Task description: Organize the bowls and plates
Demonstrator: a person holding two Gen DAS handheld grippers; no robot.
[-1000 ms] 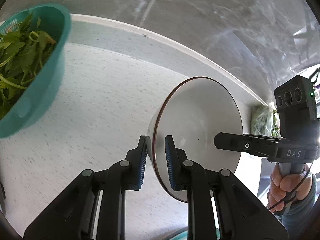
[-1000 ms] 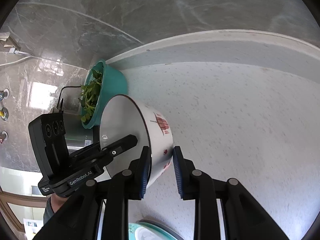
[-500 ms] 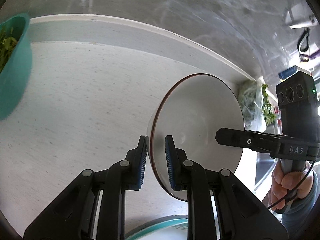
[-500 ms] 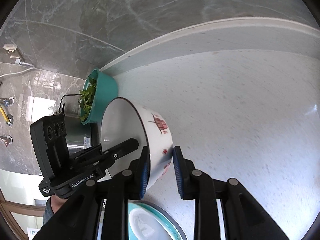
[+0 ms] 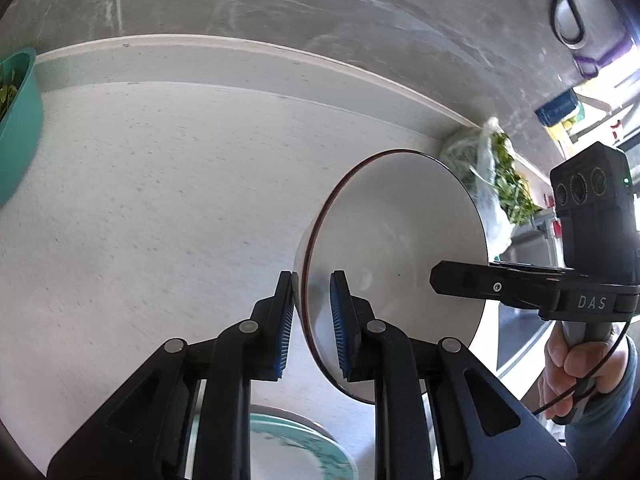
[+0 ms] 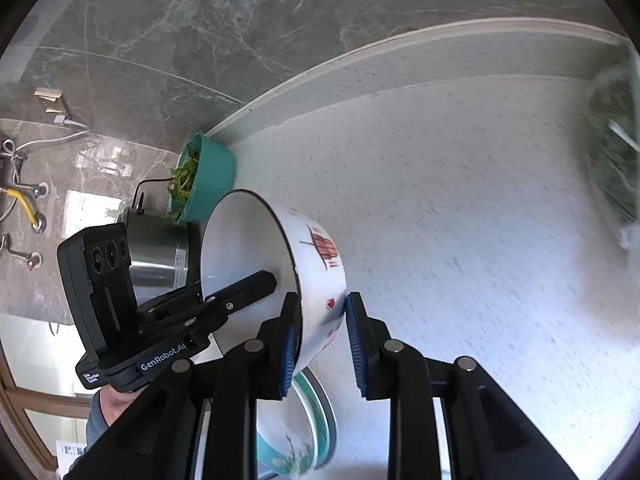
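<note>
1. Step in hand, as I judge it: carrying one bowl across the counter with both grippers, toward wherever it is to be set or stacked.
2. The bowl sits in the lower centre of both frames, off the counter and tipped on its side, its white inside facing the left wrist view and its red-patterned outside showing in the right wrist view.
3. The left gripper pinches the bowl's rim, one pad outside the wall and one inside.
4. The right gripper pinches the opposite rim the same way, jaws narrowed onto the wall.
5. A plate with a teal rim lies at the bottom edge of both frames, under the bowl and partly hidden by the grippers.
6. The next move calls for levelling the bowl, lowering it with both hands together, and only then spreading the jaws. The plate looks the likely spot, though I cannot be sure.
7. Count:
   - bowls held: one
   - plates: one
   - teal basins of greens: one, centre left of the right view
   - steel pots: one, beside the basin
   - bagged greens: one, right of the left view
</note>
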